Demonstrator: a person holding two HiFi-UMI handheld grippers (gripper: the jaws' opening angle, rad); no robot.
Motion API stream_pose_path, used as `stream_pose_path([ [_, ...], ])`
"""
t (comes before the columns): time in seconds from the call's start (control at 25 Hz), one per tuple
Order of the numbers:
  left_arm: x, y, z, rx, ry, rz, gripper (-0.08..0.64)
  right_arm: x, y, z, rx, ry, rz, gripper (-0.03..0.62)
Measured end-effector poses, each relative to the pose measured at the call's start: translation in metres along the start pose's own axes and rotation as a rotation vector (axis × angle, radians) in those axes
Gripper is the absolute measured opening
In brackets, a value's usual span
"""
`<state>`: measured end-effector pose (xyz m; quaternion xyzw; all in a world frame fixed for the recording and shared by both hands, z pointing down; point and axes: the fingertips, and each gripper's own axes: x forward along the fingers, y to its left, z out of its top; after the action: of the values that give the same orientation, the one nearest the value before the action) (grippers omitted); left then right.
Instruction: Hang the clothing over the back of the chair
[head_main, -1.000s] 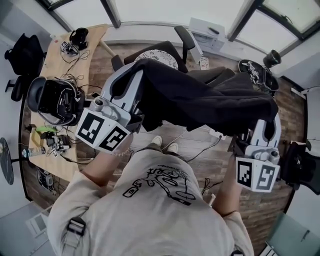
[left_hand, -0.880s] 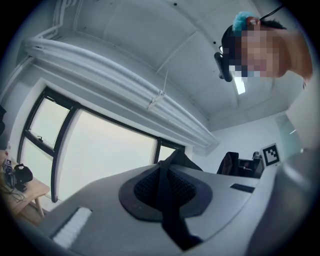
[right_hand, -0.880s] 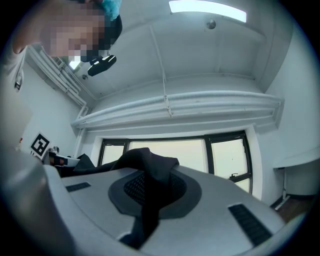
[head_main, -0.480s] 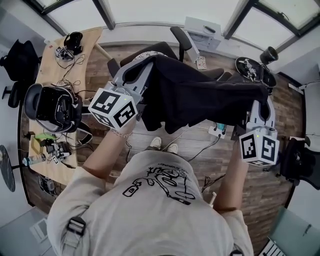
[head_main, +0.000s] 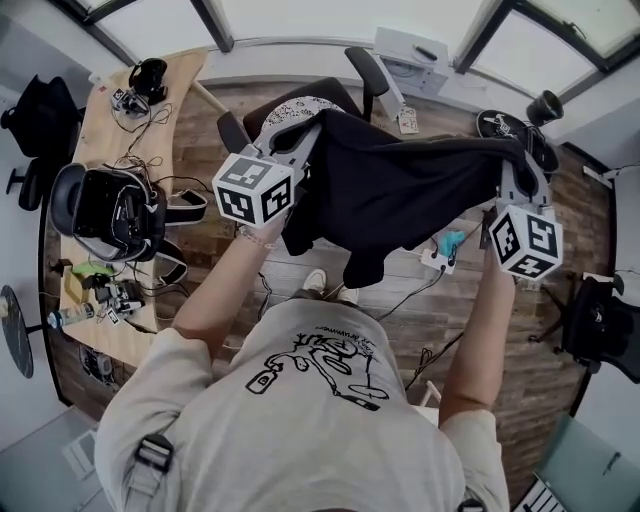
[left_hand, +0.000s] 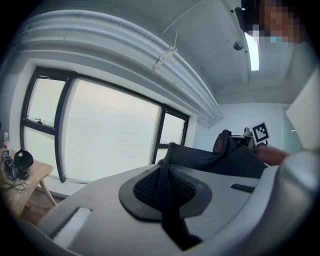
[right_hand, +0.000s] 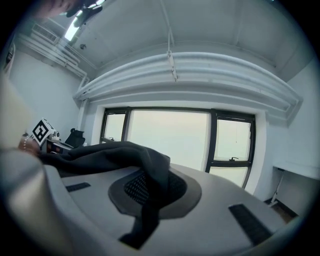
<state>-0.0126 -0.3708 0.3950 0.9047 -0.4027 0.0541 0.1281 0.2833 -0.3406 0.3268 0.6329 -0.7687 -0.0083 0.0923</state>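
You hold the black clothing (head_main: 400, 190) spread in the air between both grippers, above the wooden floor (head_main: 330, 250) of an office.

Your left gripper (head_main: 303, 138) has its jaws pressed together on one upper edge of the clothing. In the left gripper view (left_hand: 164, 172), a thin fold of dark cloth runs down the seam between the closed pads. The rest of the clothing (left_hand: 220, 161) trails off to the right, toward your other hand.

Your right gripper (head_main: 513, 165) pinches the opposite edge the same way. Its own view (right_hand: 149, 192) shows the clothing (right_hand: 110, 152) bunched over the pads and caught between them.

From the head view, the clothing sags slightly between the two grips, and a loose end hangs lower near the middle.

The chair (head_main: 295, 103), black with a pale patterned panel, stands just beyond the left gripper. The clothing's left part overlaps it in the head view; whether cloth touches the chair cannot be told.

A desk (head_main: 110, 120) strewn with cables sits well to your left. A power strip (head_main: 440, 258) lies on the floor below the clothing, and your shoes (head_main: 315, 282) show beneath the hanging end. Tall windows (right_hand: 170, 140) fill the wall that both grippers face.
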Motion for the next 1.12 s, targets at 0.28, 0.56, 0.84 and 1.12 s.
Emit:
stream_pose_path([
  [0.28,0.012,0.014,-0.034,-0.011,0.086,0.016,0.012,0.038,-0.011,-0.038,-0.019,0.102,0.058,0.010],
  [0.56,0.024,0.013,-0.072,-0.029,0.183,-0.016,0.014,0.054,-0.017,-0.075,0.017,0.194,0.107,0.012],
  [0.84,0.031,0.004,-0.096,-0.031,0.266,-0.072,0.093,0.057,-0.025,-0.106,0.146,0.289,0.154,0.136],
  [1.12,0.029,0.002,-0.107,-0.018,0.310,-0.082,0.152,0.042,-0.030,-0.118,0.304,0.283,0.195,0.164],
])
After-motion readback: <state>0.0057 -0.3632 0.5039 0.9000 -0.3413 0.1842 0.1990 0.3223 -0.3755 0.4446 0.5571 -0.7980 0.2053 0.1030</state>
